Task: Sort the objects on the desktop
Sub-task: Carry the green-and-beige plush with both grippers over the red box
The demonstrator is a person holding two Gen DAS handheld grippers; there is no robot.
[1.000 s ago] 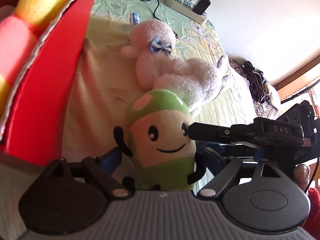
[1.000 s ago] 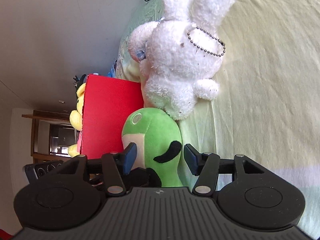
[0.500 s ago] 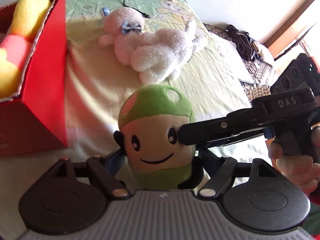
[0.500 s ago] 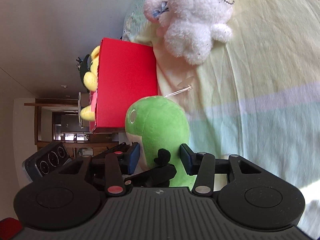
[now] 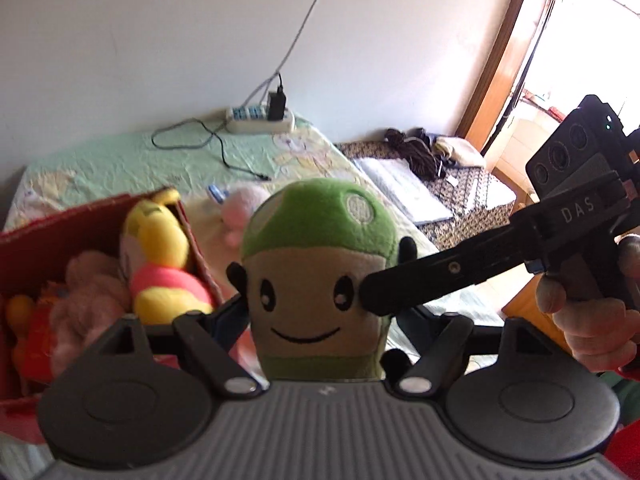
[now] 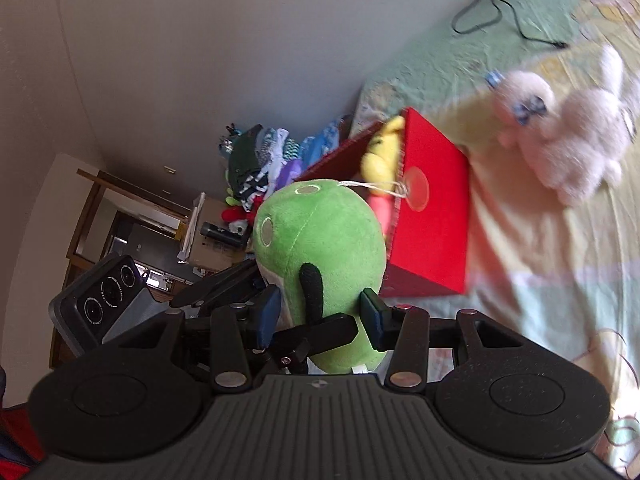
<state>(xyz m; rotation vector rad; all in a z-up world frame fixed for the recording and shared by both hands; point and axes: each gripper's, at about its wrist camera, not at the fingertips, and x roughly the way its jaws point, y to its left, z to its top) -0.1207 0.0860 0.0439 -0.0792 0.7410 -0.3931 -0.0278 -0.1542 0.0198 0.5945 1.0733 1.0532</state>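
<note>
Mushroom plush, green cap w/ tan smiling face and small black arms, sits upright and lifted clear of the bed, pinched from two directions at once. Left gripper has its blue-padded fingers pressed against the toy's lower sides, face toward the left wrist cam. Right gripper comes in from the side, pads clamped on the toy's front and back; in the left view one of its black fingers lies across the toy's cheek, touching just beside one eye. Person's hand wraps the right tool's handle at the frame's right edge. Red box sits on the bedspread, just behind and left of the plush in the left cam; the plush is beside it, not inside. Box holds a yellow plush w/ pink shirt leaning on its near wall, plus pink and orange toys deeper in, too blurred to tell apart. White bunny plush w/ blue bow lies on the bed beyond the box, well apart from the grippers; right view is smeared there, so its pose is prob. on its side. Power strip w/ a black plug and trailing cable rests at the far end by the wall. Clear suction cup on a string hangs from the plush's cap, in front of the box's red side.
</note>
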